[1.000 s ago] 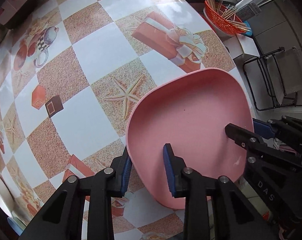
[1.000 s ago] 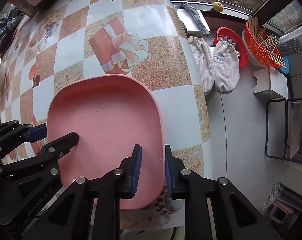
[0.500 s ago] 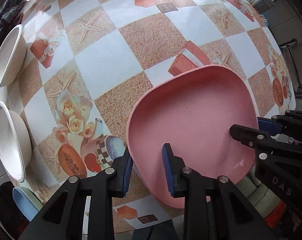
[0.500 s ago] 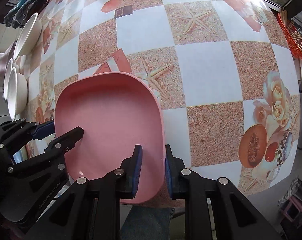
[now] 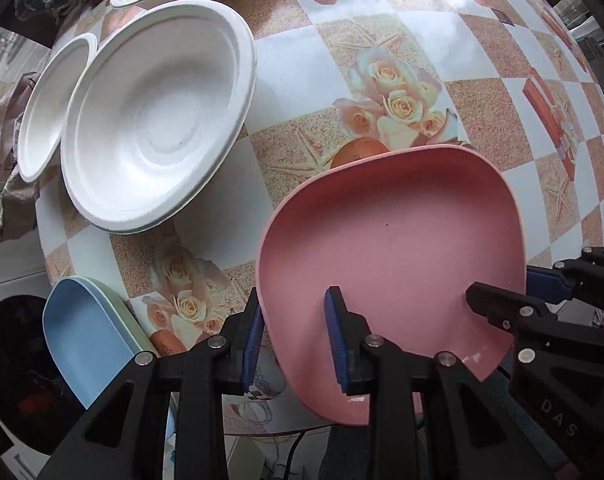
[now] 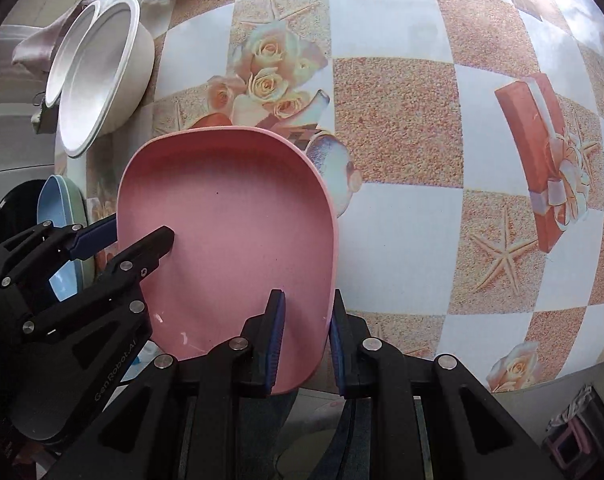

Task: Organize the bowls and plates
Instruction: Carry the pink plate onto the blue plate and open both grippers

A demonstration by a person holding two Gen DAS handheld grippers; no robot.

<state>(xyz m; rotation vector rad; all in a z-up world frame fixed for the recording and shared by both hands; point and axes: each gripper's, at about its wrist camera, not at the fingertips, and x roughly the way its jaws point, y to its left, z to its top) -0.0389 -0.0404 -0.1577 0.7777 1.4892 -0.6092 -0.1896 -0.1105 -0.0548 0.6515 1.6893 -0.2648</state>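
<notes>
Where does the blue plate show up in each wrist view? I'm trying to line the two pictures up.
Left wrist: the blue plate sits at lower left, at the table's edge, stacked on a green plate.
Right wrist: the blue plate is at the left edge, partly behind the left gripper.
Shared landmark: the pink plate held by both grippers.

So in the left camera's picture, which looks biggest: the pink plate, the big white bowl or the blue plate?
1. Pink plate, though it is held nearest the camera.
2. Big white bowl, nearly as large; their true order is unsure.
3. Blue plate, partly hidden, so unsure too.
</notes>
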